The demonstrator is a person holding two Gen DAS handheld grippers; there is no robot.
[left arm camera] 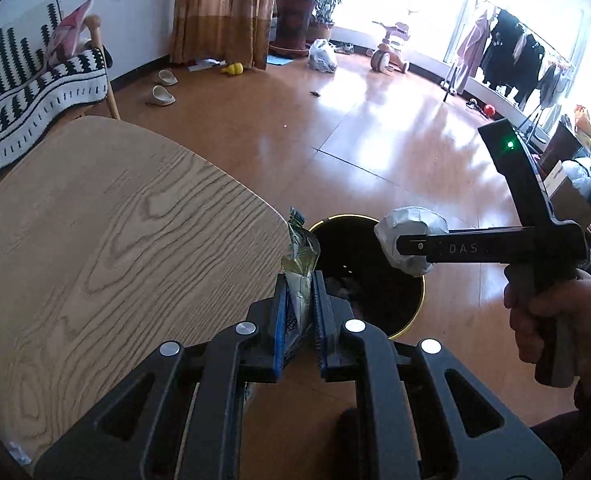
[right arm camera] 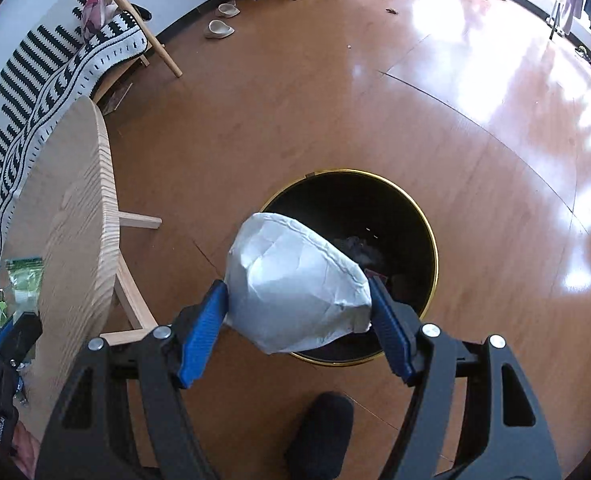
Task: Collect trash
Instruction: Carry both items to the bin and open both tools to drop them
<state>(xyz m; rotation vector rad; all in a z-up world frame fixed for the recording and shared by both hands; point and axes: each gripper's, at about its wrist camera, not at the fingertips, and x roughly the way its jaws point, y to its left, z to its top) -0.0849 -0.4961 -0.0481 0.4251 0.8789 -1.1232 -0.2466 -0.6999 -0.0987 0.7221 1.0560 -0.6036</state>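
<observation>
From the left wrist camera, the left tool [left arm camera: 299,316] had its blue pads pinched narrow on a green snack wrapper [left arm camera: 300,258], which stood up crumpled between them. The wrapper sat just off the rounded edge of the wooden tabletop [left arm camera: 115,240] and at the near left rim of the black trash bin [left arm camera: 411,308] with its gold lip. Some dark rubbish lay at the bottom of the bin. To the right, a hand [left arm camera: 555,320] gripped the handle of the right tool [left arm camera: 403,246], whose fingers reached in sideways and held a crumpled white paper ball [left arm camera: 409,224] above the bin's far right rim. A green light glowed on that tool's upper body. Farther off on the shiny floor [left arm camera: 375,128] were a pair of slippers [left arm camera: 161,88], a white plastic bag [left arm camera: 322,56] and a child's tricycle [left arm camera: 391,46].

From the right wrist camera, the right tool [right arm camera: 297,300] was spread fairly wide, its blue pads pressed against both sides of the white paper ball [right arm camera: 295,284]. The ball hung over the near left edge of the bin [right arm camera: 423,216], covering part of its opening. The tabletop [right arm camera: 71,216] stood well to the left, seen almost edge-on, and beyond it the green wrapper [right arm camera: 23,280] showed above the left tool [right arm camera: 3,344], whose finger spacing I could not tell from here. A black-and-white blanket [right arm camera: 55,68] draped the bench behind.
</observation>
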